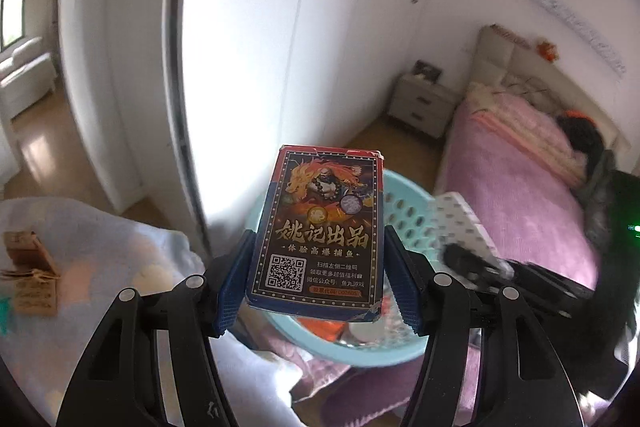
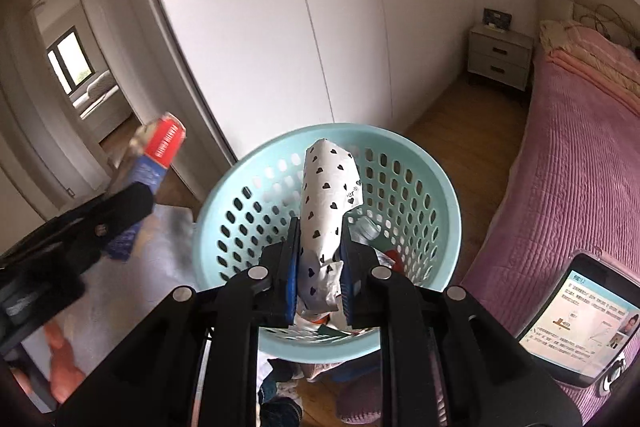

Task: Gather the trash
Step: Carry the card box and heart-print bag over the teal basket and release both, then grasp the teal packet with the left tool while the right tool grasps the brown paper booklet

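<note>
At the centre of the left wrist view, the left claw point(image 1: 318, 267) is clamped on a card box point(image 1: 316, 231) printed with a dragon and a QR code, held upright in front of the pale blue basket point(image 1: 404, 215). In the right wrist view the right claw point(image 2: 320, 267) is clamped on a white heart-print wrapper point(image 2: 328, 203), held just above the basket point(image 2: 224, 203) at lower centre. The pink bed point(image 2: 568, 187) fills the right side, with a lit phone point(image 2: 580, 319) at lower right.

Pale blue basket point(image 2: 436, 195), white black-hearted packet point(image 2: 330, 203), pink bedspread point(image 2: 568, 163)
</note>
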Tool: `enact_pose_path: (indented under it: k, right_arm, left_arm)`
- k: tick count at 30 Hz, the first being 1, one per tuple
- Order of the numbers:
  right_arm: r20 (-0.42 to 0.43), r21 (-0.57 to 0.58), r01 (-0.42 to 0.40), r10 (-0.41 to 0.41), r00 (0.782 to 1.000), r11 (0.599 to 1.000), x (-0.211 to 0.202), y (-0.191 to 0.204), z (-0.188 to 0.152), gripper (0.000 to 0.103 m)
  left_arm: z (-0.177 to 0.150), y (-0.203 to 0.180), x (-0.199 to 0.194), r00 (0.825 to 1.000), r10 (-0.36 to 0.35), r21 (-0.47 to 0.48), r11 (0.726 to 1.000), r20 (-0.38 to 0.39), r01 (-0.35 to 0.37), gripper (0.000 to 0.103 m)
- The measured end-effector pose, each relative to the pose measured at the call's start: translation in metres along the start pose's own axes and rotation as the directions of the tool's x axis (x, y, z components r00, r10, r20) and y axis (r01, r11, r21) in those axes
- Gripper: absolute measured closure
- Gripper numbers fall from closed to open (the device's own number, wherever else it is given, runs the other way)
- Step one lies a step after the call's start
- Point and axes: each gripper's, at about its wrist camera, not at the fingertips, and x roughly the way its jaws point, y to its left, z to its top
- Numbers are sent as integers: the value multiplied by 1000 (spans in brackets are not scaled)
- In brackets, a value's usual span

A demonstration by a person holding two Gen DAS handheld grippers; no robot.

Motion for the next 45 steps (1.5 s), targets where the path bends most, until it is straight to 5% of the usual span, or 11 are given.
enact_pose_path:
  k: [11,16,26,33,38,45]
  right_arm:
    - [-28,16,18,-17,999,1000,24,-11,14,85]
    - [-32,34,31,-29,999,999,35,-14,21,49]
    - [-25,50,-5,6,1000,999,23,-5,21,49]
    - [1,-70,-64,64,998,995,8,44,21,48]
    - [7,-165,-122,125,992,979,2,91,21,47]
    - [-26,-287,-228,230,973,931,6,164,15,43]
  left_arm:
    - [10,6,43,999,-17,-32,999,-39,16,34]
    - [7,19,29,1000,-11,-40,999,-20,10,34]
    - [3,61,-30,998,29,-119,993,61,-22,34]
    - [-5,101,-84,988,88,-200,978,127,-61,34]
    - [-19,151,-127,969,196,-282,948,150,-148,34]
    - [-44,233,-152,931,359,-431,853,74,-294,34]
